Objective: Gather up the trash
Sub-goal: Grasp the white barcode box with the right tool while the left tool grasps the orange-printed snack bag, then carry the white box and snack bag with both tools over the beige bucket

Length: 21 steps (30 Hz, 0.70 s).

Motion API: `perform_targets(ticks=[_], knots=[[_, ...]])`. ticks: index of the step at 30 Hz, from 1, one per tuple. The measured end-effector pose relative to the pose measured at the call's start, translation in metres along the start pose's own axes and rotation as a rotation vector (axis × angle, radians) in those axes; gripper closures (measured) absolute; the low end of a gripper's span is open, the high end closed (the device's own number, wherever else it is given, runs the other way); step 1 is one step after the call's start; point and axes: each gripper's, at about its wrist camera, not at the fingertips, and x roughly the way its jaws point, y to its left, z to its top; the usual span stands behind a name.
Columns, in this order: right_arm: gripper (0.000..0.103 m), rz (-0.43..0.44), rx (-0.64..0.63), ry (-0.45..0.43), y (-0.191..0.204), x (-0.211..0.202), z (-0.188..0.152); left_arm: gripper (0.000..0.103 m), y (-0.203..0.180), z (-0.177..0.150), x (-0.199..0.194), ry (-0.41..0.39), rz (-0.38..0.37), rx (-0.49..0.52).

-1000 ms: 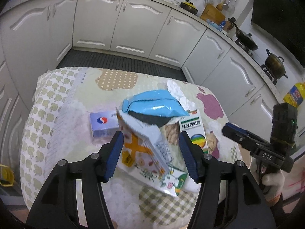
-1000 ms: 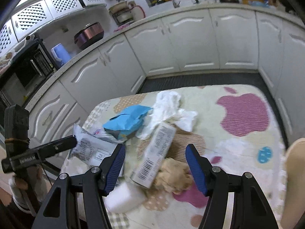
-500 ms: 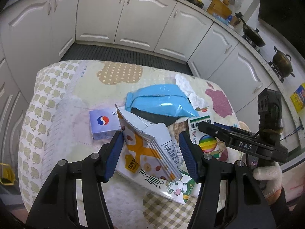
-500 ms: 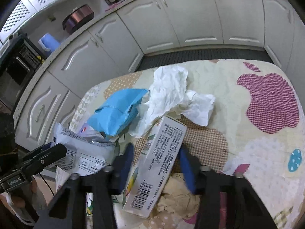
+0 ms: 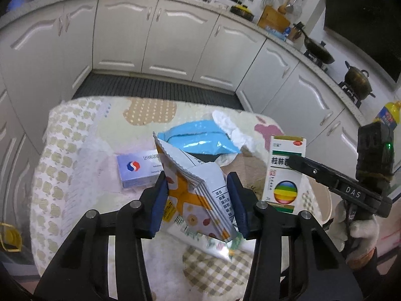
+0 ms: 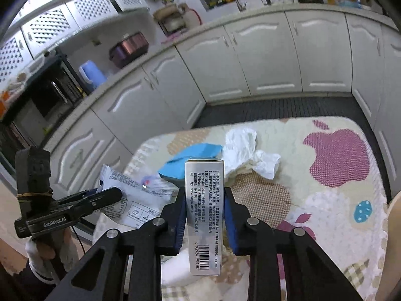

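Glossy foil, crinkled and zig-zag at the edge: that's the wrapper [image 5: 198, 188] standing between the blue pads of the left gripper [image 5: 198, 200], whose jaws have just been closing on it and now pinch its sides, its lower end trailing toward the table [image 5: 75, 150]. Over on the other side, the right gripper [image 6: 204, 215] has just been closing too, and it now clamps the carton [image 6: 204, 200], a tall, stiff, smooth card box, printed side and barcode showing, lifted off the cloth and held upright. So both tongs are narrowed down on trash, one piece each. Now the worries: that wrapper is thin, slick and springy, so I'd guess it could slide out or fold and flop if the hand swings fast. The carton is gripped low across its narrow faces; a jolt might let it pivot between the pads. Left on the quilted, patchwork cloth: a shiny blue bag [image 5: 200, 140], a soft crumpled tissue [image 6: 248, 155] just beside it, and a small box [image 5: 140, 169] lying flat near the wrapper. Both grippers hang close together here, so a careless sweep might knock one load against the other. No bin is in sight.
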Motion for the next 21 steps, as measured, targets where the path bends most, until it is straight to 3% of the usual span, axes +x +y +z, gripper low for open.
perform_targets(ticks=[6, 21], knots=[[0.077, 0.017, 0.008, -0.07, 0.009, -0.03, 0.002, 0.058, -0.016, 0.002, -0.034, -0.071, 0.009, 0.046], [0.077, -0.006, -0.003, -0.153, 0.008, -0.091, -0.014, 0.058, -0.057, -0.006, -0.06, -0.114, 0.016, 0.138]])
